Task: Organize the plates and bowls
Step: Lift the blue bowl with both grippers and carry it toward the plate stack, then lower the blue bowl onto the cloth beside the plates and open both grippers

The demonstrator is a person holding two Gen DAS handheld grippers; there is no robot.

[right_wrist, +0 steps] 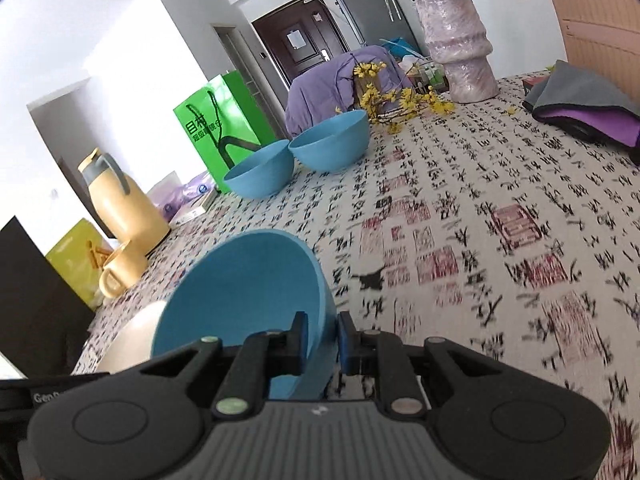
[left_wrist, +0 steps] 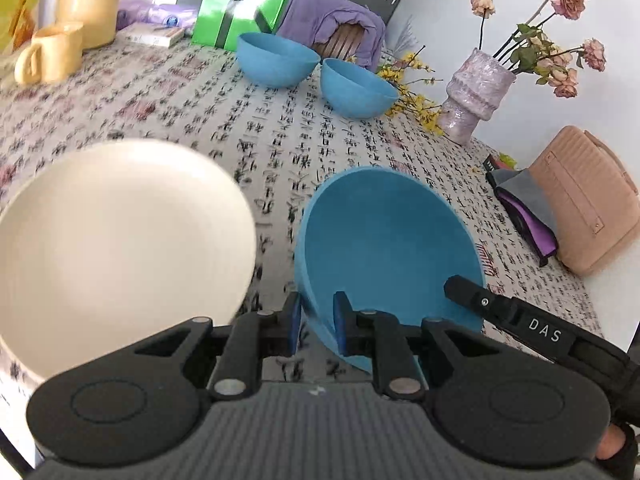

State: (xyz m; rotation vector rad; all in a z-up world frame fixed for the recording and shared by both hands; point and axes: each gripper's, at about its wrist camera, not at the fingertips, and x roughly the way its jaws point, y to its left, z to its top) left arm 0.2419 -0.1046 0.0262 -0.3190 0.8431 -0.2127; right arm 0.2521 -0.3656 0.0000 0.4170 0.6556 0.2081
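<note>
I hold one blue bowl (left_wrist: 384, 240) tilted above the patterned tablecloth (left_wrist: 248, 120), gripped on two sides of its rim. My left gripper (left_wrist: 317, 322) is shut on the rim's near edge. My right gripper (right_wrist: 322, 338) is shut on the same blue bowl (right_wrist: 244, 280), and one of its fingers (left_wrist: 472, 298) reaches over the rim's right side. A cream plate (left_wrist: 120, 240) lies on the table just left of the bowl, and its edge shows as the cream plate (right_wrist: 136, 332). Two more blue bowls (left_wrist: 276, 60) (left_wrist: 356, 88) stand side by side at the far edge.
A purple vase (left_wrist: 476, 92) with dried roses and yellow sprigs stands at the far right, with a pink bag (left_wrist: 588, 208) and folded cloths (left_wrist: 520, 204) near it. A yellow jug (right_wrist: 124, 208), mug (left_wrist: 52, 54) and green bag (left_wrist: 240, 4) line the far left. A draped chair (left_wrist: 332, 24) stands behind.
</note>
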